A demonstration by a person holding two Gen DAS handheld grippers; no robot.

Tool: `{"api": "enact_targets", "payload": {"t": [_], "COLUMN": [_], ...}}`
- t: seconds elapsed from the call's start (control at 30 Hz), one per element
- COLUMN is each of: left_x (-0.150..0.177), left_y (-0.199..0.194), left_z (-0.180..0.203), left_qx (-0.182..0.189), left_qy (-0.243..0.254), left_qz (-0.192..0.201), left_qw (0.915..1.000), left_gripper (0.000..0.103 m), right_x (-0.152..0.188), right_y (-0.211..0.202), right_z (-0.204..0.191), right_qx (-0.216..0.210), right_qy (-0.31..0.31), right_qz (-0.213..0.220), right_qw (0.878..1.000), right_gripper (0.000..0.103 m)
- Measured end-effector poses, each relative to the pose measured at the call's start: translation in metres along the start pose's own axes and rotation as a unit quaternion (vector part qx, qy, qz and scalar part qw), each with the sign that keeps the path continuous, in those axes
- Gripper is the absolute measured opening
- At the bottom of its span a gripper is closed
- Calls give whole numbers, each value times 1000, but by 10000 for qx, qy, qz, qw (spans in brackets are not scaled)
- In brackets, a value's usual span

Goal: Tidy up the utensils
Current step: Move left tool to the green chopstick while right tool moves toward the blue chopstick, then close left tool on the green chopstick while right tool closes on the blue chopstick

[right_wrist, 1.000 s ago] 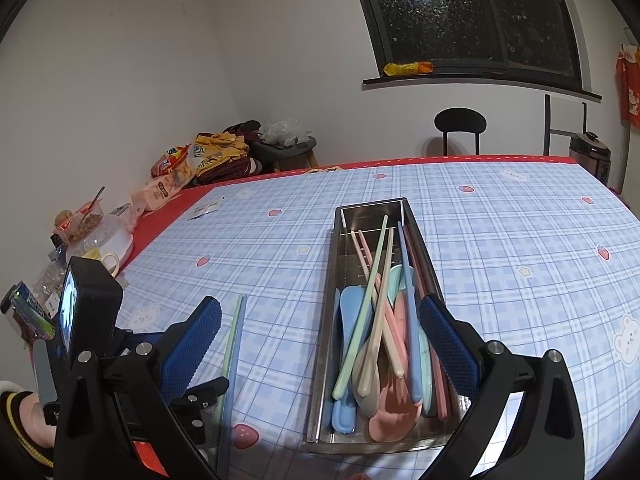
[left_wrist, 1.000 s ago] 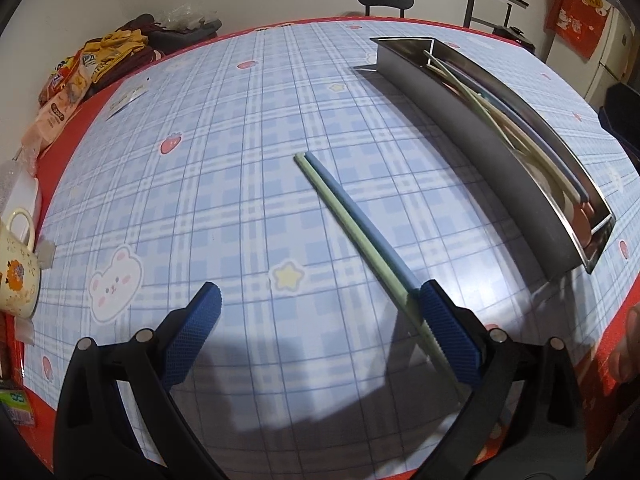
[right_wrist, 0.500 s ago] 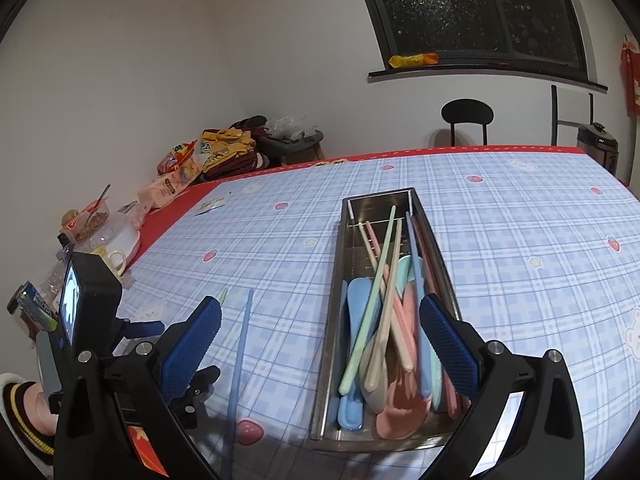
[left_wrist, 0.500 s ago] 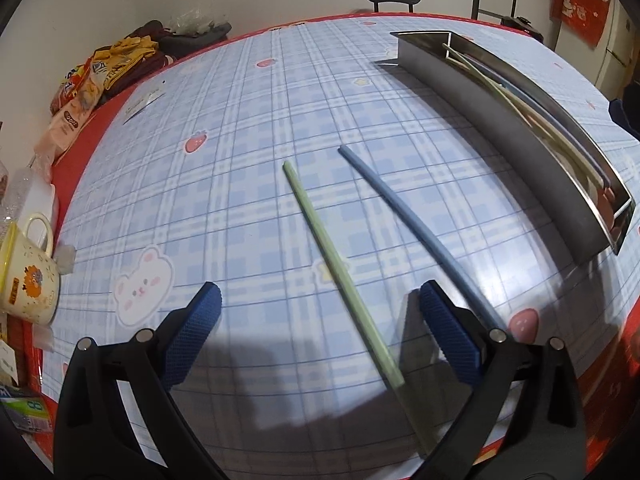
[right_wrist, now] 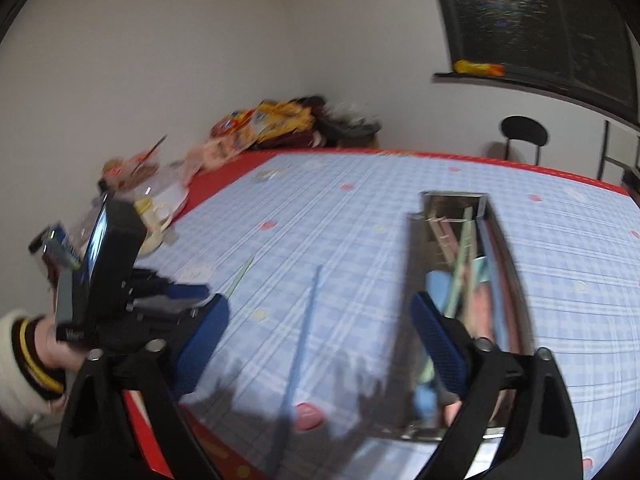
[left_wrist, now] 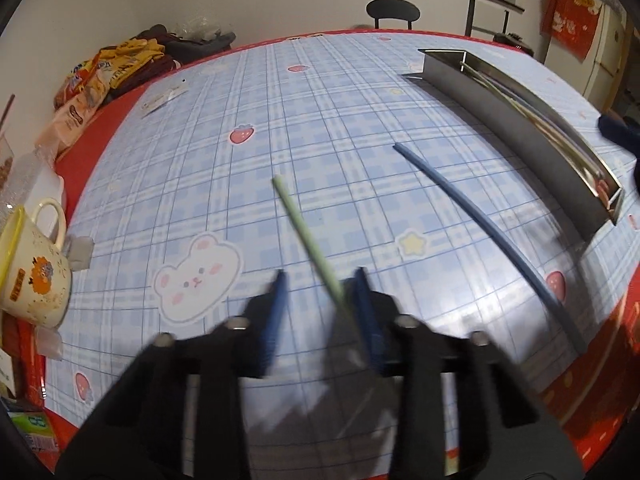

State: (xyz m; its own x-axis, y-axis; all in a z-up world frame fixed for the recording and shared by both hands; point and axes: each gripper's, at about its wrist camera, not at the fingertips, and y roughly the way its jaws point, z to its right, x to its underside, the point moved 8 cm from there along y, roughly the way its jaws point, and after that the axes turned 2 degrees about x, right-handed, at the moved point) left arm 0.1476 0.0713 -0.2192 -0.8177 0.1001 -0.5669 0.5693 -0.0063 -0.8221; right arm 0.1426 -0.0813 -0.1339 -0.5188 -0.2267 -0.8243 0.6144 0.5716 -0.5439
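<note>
A green chopstick (left_wrist: pixel 304 232) lies on the blue checked tablecloth and runs between the fingers of my left gripper (left_wrist: pixel 320 300). Those jaws are closing; the stick sits near the right pad and a gap remains on the left. A blue chopstick (left_wrist: pixel 472 208) lies apart to the right, near the steel tray (left_wrist: pixel 520 128). In the right wrist view the blue chopstick (right_wrist: pixel 300 356) runs between the fingers of my right gripper (right_wrist: pixel 320 306), whose jaws are closing but still wide of it. The tray's rim (right_wrist: pixel 516 280) encloses several pastel utensils (right_wrist: pixel 460 264). The left gripper (right_wrist: pixel 192 294) shows at the left.
A cream mug (left_wrist: pixel 32 272) stands at the table's left edge, with snack bags (left_wrist: pixel 100 76) piled at the far left corner. A black chair (left_wrist: pixel 392 10) stands beyond the table. A sleeved hand (right_wrist: pixel 24 356) holds the left gripper near the red front edge.
The two chopsticks, first side by side, now lie apart. My left gripper shifted over the green one and its jaws narrowed sharply. The right gripper swung over the blue one, narrowing slightly.
</note>
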Motion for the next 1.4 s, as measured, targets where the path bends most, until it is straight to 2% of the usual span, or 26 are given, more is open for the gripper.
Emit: {"api": "enact_targets", "payload": {"t": [0.03, 0.07, 0.13, 0.2, 0.3, 0.43, 0.57, 0.7, 0.9, 1.03, 1.17, 1.4], "left_x": [1, 2, 5, 8, 10, 11, 11, 12, 14, 16, 16, 16], "left_y": [-1, -2, -4, -6, -7, -7, -8, -8, -9, -11, -11, -10], "left_z": [-1, -1, -1, 0, 2, 0, 3, 8, 7, 11, 20, 22], "left_qx": [49, 93, 219, 317, 407, 564, 752, 660, 722, 651, 492, 293], "left_qy": [8, 23, 65, 110, 180, 148, 130, 273, 218, 331, 585, 731], "left_qz": [13, 28, 66, 101, 181, 260, 282, 304, 349, 371, 393, 427], "left_qw": [10000, 10000, 9997, 9994, 9988, 9980, 9967, 9970, 9965, 9966, 9963, 9960], "left_gripper": [22, 19, 15, 15, 15, 17, 24, 27, 26, 16, 14, 13], "right_x": [3, 7, 17, 28, 42, 52, 57, 59, 56, 56, 56, 56], "right_y": [4, 8, 18, 28, 40, 48, 56, 64, 68, 67, 66, 67], "right_z": [-7, -14, -26, -33, -34, -26, -24, -26, -34, -34, -34, -31], "right_qx": [-73, -158, -303, -346, -159, 178, 388, 595, 708, 715, 721, 578], "right_qy": [-59, -111, -158, -181, -198, -259, -340, -545, -848, -824, -810, -671], "right_qz": [-103, -205, -474, -747, -1068, -1289, -1445, -1547, -1453, -1392, -1362, -1370], "right_qw": [9999, 9996, 9983, 9964, 9940, 9912, 9882, 9847, 9832, 9842, 9847, 9866], "right_gripper": [71, 66, 50, 38, 30, 24, 20, 15, 8, 7, 7, 7]}}
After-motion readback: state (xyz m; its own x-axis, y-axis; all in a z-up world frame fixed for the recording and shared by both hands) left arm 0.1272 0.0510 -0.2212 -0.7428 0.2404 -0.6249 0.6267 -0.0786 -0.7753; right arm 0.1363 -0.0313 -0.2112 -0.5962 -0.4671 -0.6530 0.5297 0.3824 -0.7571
